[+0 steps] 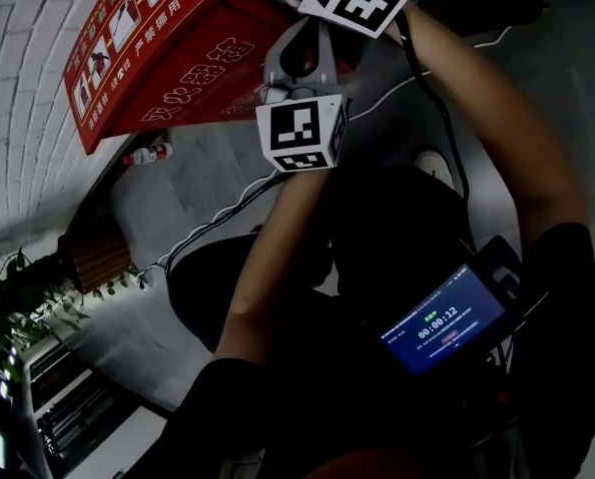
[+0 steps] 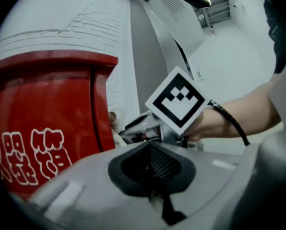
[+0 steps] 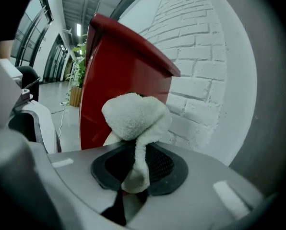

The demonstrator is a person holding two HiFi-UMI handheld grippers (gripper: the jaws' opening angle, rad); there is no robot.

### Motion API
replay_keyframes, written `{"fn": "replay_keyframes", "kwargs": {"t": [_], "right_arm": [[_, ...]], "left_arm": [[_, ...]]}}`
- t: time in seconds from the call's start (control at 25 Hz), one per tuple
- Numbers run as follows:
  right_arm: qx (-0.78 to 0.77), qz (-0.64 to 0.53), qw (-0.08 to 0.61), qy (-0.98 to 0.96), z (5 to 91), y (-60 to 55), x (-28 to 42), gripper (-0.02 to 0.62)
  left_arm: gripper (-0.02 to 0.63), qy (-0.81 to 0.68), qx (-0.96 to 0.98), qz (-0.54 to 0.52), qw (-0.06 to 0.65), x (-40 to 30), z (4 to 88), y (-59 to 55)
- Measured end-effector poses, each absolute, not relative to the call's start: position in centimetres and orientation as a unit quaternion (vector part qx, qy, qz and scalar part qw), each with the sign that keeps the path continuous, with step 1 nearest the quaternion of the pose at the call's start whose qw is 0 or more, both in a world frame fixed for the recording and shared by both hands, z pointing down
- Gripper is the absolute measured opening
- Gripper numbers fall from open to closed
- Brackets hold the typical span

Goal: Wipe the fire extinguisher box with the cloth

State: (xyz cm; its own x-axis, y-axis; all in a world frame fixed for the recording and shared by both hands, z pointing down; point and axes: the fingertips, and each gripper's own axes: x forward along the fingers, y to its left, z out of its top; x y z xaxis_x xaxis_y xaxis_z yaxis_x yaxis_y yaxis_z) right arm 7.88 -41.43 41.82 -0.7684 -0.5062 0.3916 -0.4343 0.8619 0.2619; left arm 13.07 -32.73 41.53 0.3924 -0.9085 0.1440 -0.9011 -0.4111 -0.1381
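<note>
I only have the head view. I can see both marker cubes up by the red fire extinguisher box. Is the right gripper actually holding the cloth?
Observer: Yes. In the right gripper view, the right gripper is shut on the white cloth, which bunches up above the jaws.
Operator: And the left gripper?
Observer: The left gripper is shut, with nothing between its jaws.
Operator: Is the cloth on the box?
Observer: The left gripper view shows it right at the side edge of the fire extinguisher box. I can't confirm contact.
</note>
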Motion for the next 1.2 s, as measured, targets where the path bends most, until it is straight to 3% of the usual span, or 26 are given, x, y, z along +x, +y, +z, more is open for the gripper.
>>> {"fn": "replay_keyframes", "kwargs": {"t": [0.36, 1.2], "right_arm": [[0.237, -0.033, 0.238, -0.941, 47.9, -41.1, 8.3, 0.066], [0.202, 0.047, 0.291, -0.934, 60.3, -41.0, 8.5, 0.066]], "left_arm": [[0.003, 0.542, -0.830, -0.128, -0.001, 13.6, 46.3, -32.3], [0.003, 0.530, -0.815, -0.196, -0.132, 13.6, 58.5, -32.4]]}}
